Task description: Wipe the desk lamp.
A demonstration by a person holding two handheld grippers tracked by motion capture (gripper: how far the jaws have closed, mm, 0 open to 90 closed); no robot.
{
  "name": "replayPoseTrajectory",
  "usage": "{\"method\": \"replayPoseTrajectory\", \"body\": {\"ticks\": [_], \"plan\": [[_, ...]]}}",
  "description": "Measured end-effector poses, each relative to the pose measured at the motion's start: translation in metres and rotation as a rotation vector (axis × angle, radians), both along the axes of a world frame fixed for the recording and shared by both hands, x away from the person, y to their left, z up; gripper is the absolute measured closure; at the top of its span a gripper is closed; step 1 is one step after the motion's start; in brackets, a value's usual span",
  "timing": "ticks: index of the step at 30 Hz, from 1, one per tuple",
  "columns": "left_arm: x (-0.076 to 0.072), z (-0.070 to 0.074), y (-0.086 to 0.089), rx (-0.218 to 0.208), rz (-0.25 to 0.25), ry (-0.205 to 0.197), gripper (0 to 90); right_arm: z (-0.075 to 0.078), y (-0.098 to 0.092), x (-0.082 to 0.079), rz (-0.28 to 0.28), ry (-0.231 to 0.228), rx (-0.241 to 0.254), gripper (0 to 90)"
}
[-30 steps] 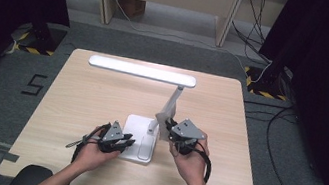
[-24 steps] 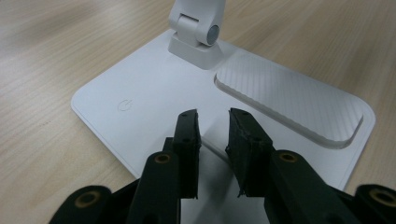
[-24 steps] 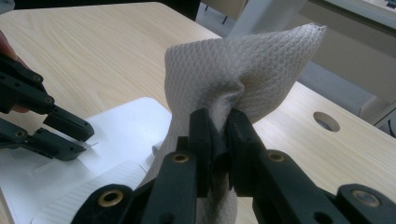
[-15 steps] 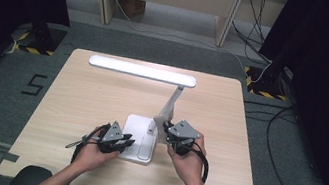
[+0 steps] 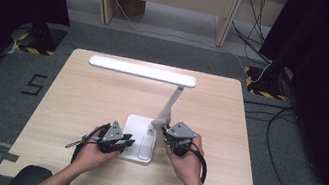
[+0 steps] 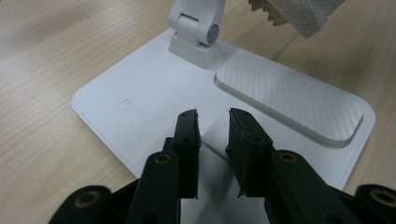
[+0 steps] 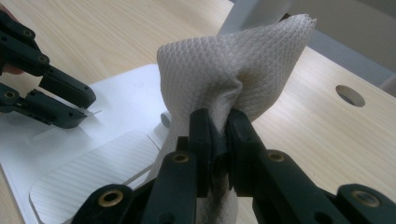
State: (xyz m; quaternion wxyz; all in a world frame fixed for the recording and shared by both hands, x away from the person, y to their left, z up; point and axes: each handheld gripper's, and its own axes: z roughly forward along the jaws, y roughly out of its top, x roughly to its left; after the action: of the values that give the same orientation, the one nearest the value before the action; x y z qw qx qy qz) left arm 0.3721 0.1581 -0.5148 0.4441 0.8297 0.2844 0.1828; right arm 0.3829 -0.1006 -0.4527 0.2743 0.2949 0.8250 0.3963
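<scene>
Not much changes here, honestly. The right gripper (image 7: 219, 126) has its jaws pinched tight on a bunched-up paper towel (image 7: 233, 65), held up right by the hinge at the foot of the white desk lamp (image 5: 143, 72), so it looks like wiping the lamp is the job and the towel is just arriving at the lower arm. Compared with a second ago, the right hand (image 5: 187, 162) sits a touch nearer the person and lower along the arm in the high view, a really small shift. The left gripper (image 6: 214, 126) is parked in the same spot as before, jaws narrow with a slim gap, pressing down on the near edge of the lamp base (image 6: 140, 93) and probably steadying it on the tabletop (image 5: 82, 89). The base hasn't budged either.
</scene>
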Motion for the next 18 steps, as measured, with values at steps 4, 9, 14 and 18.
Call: {"method": "replayPoseTrajectory", "body": {"ticks": [4,9,14,18], "plan": [[0.0001,0.0000,0.0001,-0.001,0.001,0.001,72.1,-0.0029,0.0010,0.0007,0.005,0.008,-0.010,82.2],[0.0001,0.0000,0.0001,-0.001,0.001,0.001,72.1,-0.0071,0.0025,0.0013,0.013,0.020,-0.025,82.2],[0.0000,0.0000,0.0001,0.000,0.001,0.001,72.1,-0.0101,0.0040,0.0014,0.018,0.031,-0.038,82.2],[0.0000,0.0000,0.0001,0.000,0.001,0.001,72.1,-0.0107,0.0046,0.0015,0.024,0.041,-0.051,82.2]]}}
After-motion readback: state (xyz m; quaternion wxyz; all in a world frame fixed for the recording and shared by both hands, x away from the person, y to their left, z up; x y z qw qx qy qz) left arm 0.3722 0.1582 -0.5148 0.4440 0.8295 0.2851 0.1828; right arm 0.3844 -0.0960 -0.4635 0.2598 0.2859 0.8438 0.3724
